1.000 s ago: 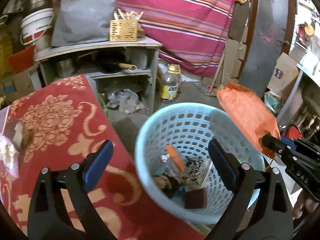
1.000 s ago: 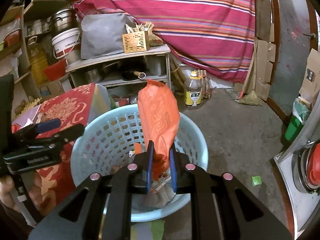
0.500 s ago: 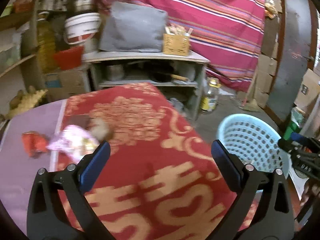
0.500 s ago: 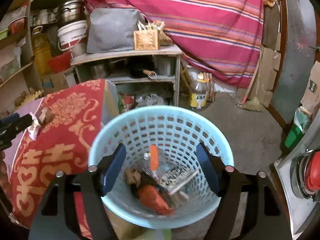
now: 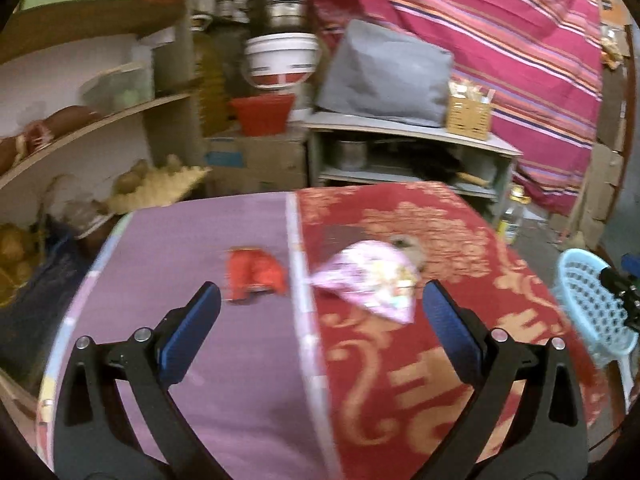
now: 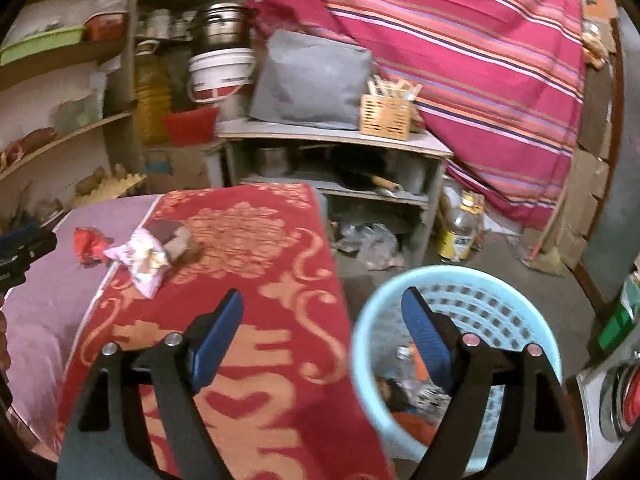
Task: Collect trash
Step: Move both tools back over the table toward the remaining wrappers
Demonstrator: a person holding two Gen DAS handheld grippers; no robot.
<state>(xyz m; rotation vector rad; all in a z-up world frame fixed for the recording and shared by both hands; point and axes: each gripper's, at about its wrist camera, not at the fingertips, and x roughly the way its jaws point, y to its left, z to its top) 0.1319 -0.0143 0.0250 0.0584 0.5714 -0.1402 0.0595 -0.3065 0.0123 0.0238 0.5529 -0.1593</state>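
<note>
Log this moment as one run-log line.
left gripper: open, empty | right gripper: opening, empty | pink wrapper, red wrapper: on table | basket: holds trash

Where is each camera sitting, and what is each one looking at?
Left wrist view: it sits on the left gripper, looking down over the table at a red wrapper and pink wrapper; its own two open fingers show.
Right wrist view: it sits on the right gripper, looking at the table's red cloth and the blue basket; its fingers are opening, with nothing between them.
Both views share the two wrappers, the basket, the grey shelf and the striped curtain.
</note>
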